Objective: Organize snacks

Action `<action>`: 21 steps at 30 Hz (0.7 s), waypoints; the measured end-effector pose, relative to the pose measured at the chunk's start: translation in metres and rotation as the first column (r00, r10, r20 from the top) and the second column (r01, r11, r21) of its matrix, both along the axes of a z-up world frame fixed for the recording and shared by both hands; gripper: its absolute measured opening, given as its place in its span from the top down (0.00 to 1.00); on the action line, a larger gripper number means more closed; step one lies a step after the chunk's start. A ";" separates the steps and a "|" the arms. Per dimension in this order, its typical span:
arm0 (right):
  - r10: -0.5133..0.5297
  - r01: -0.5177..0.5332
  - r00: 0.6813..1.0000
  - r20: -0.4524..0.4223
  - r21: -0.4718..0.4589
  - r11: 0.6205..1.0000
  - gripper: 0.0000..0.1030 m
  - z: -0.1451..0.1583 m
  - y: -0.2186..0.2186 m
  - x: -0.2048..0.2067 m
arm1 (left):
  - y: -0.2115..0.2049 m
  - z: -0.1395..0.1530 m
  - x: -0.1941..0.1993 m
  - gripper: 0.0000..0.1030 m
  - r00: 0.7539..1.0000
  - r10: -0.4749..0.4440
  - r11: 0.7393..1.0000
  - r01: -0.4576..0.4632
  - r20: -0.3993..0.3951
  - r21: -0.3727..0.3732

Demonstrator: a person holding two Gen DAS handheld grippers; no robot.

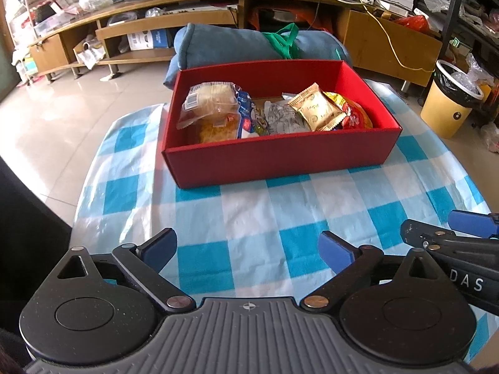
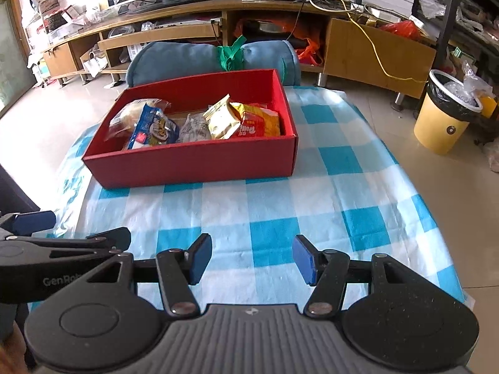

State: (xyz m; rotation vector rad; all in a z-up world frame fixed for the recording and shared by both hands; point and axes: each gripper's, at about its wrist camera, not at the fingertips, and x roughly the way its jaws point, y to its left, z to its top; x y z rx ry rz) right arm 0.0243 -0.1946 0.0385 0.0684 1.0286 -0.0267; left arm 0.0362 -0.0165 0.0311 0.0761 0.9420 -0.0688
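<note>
A shallow red cardboard box [image 1: 280,159] sits open on a blue-and-white checked tablecloth [image 1: 249,218], toward the far end of the covered surface. All the snacks visible lie inside it: a clear-wrapped bread or cake packet [image 1: 209,109] at the left end, a blue printed packet [image 1: 249,115] just beside it, a grey-white crinkled packet [image 1: 283,117] in the middle, a beige sachet [image 1: 315,106] propped tilted over the others, and a red-and-yellow bag [image 1: 355,115] at the right end. The cloth in front of the box is bare.

Left gripper [image 1: 248,249], black with blue pads, hovers above the near cloth, fingers spread wide, nothing between them. Right gripper [image 2: 252,257], same build, hangs beside it, fingers apart with a narrower gap, also holding nothing; its tip pokes into the left wrist view at right edge.

Behind the box a rolled blue cushion tied with green strap [image 1: 249,43] touches or nearly touches the far wall of the box; cannot tell which. A yellow bin with black liner [image 2: 446,121] stands on the tiled floor to the right, well apart
</note>
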 end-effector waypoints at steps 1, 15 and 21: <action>0.001 -0.001 1.000 0.001 0.002 1.000 0.50 0.000 0.000 -0.002 | 0.001 0.000 -0.002 0.04 1.000 -0.002 1.000 0.002 0.000 -0.001; 0.007 -0.007 1.000 0.012 0.012 1.000 0.50 0.005 0.005 -0.028 | 0.004 0.003 -0.024 0.04 1.000 -0.020 1.000 0.020 0.015 0.009; 0.014 -0.014 1.000 0.013 0.009 1.000 0.50 0.006 0.008 -0.032 | 0.005 0.003 -0.029 0.04 1.000 -0.016 1.000 0.016 0.017 0.017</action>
